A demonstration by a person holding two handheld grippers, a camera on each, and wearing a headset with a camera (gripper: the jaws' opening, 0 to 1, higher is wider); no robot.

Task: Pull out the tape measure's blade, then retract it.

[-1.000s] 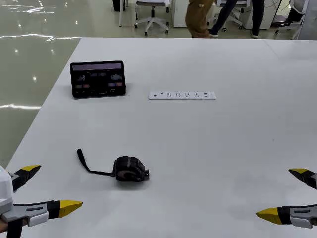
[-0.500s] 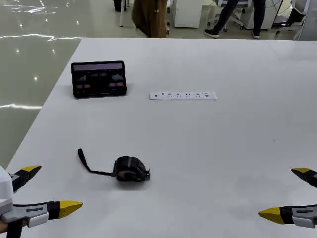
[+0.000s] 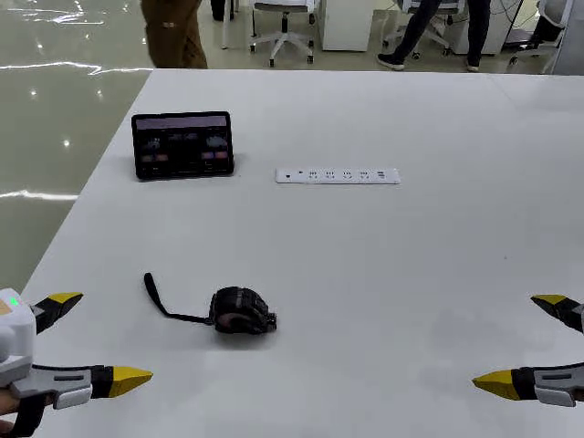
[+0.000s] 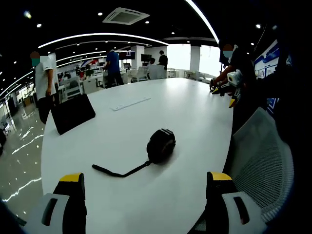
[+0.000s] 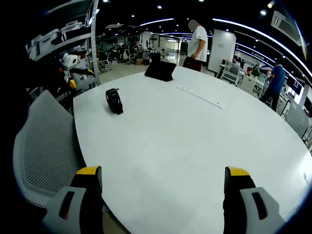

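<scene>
A person (image 3: 173,32) in brown trousers has walked beyond the table (image 3: 438,255) from 12 o'clock to 11 o'clock. The left gripper (image 3: 102,336) and right gripper (image 3: 514,341) have lifted (only slightly).

No text legible anywhere. The tablet (image 3: 182,144), far left on the table, has a lit screen with coloured tiles and a pale top bar, too blurred to read. The power strip (image 3: 338,175) carries small dark marks, unreadable. Any marking on the tape measure (image 3: 241,310) case is too small to tell.
</scene>
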